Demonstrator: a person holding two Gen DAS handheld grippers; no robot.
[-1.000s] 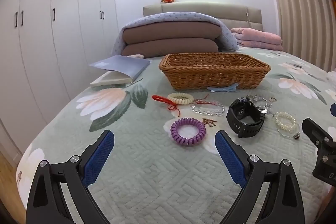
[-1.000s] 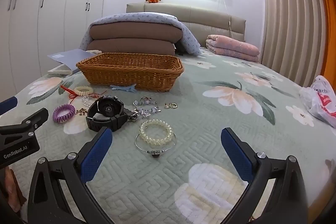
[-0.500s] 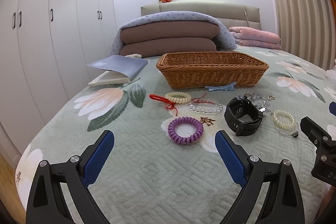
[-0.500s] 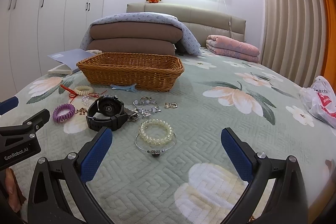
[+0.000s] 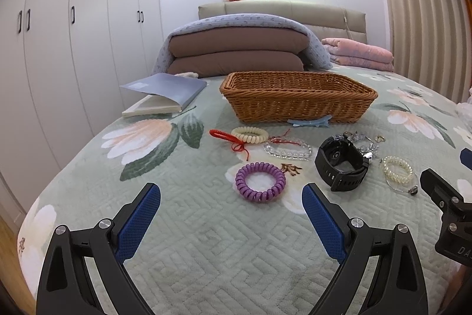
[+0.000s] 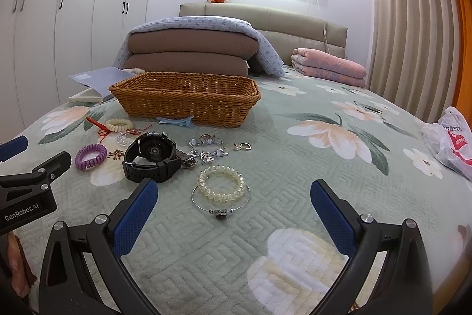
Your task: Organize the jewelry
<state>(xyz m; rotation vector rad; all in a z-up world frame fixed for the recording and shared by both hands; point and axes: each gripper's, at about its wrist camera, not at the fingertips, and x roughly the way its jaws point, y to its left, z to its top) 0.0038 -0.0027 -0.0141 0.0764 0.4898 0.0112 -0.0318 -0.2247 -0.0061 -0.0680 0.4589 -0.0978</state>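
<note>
Your left tool (image 5: 231, 197) sits low in the left wrist view with its blue pads spread wide and nothing between them, hovering over the bed (image 5: 206, 241). Just above the gap, at mid-frame, lies the purple coil (image 5: 260, 182). Above it sit the cream coil (image 5: 250, 135) and the red cord (image 5: 227, 136), touching each other, with the clear bead bracelet (image 5: 287, 149) to their right. The watch (image 5: 342, 167) stands right of centre, and the pearl bracelet (image 5: 396, 169) lies further right, near the edge. The basket (image 5: 298, 96) is at upper centre, with a blue clip (image 5: 309, 121) against its front wall and a book (image 5: 165, 93) to its left. Your right tool (image 6: 233, 195) is likewise spread and holds nothing. In the right wrist view the pearl bracelet (image 6: 221, 182) rests between its pads, on top of a thin wire bangle (image 6: 221, 204). The watch (image 6: 152, 157) lies just above the left pad, with small silver charms (image 6: 206, 149) to its right. A plastic bag (image 6: 451, 138) sits at the right edge.
</note>
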